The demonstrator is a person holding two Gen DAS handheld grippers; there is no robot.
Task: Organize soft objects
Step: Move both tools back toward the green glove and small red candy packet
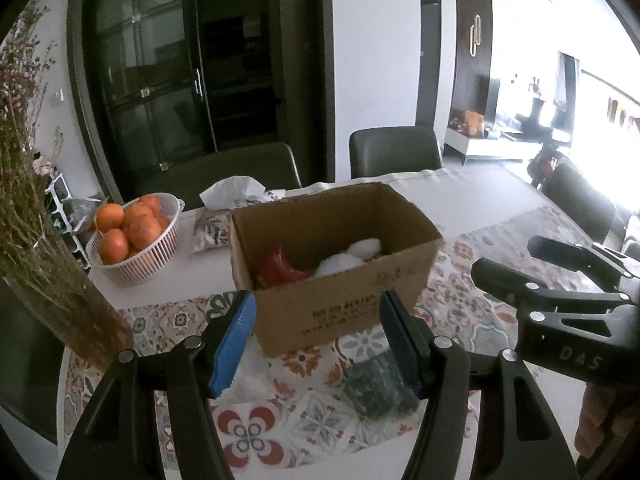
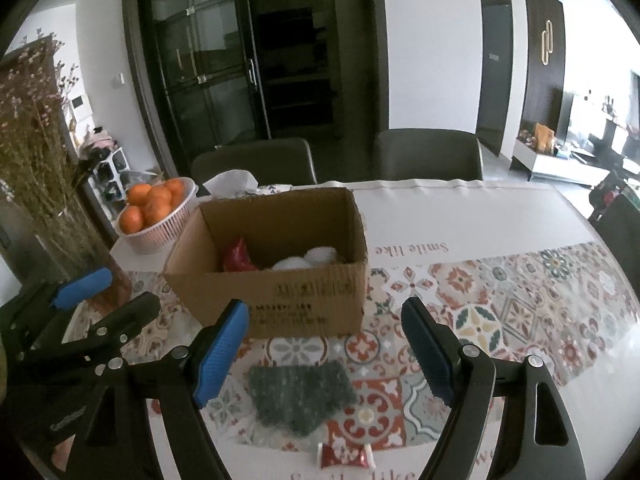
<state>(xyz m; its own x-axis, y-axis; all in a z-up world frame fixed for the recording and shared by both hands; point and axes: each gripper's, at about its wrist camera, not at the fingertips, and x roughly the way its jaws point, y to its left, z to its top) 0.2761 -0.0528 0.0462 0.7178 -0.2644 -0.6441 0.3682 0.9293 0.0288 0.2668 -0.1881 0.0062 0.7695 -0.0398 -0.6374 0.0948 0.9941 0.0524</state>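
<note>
An open cardboard box [image 1: 340, 312] [image 2: 304, 300] stands on the patterned tablecloth, holding a red soft item [image 1: 276, 264] [image 2: 238, 258] and white soft items [image 1: 352, 256] [image 2: 308, 258]. A dark green knitted cloth [image 2: 300, 394] [image 1: 376, 388] lies in front of the box. A white crumpled item [image 1: 252, 372] lies by the box's near left corner. A small red-and-white packet [image 2: 344, 456] lies at the table's near edge. My left gripper [image 1: 318, 344] is open and empty, facing the box. My right gripper [image 2: 326, 354] is open and empty above the green cloth.
A white basket of oranges [image 1: 132, 236] [image 2: 154, 210] and a tissue pack [image 1: 228, 208] stand behind the box on the left. A vase of dried flowers [image 1: 48, 264] [image 2: 48, 184] is at the left. Two dark chairs [image 2: 428, 154] stand across the table.
</note>
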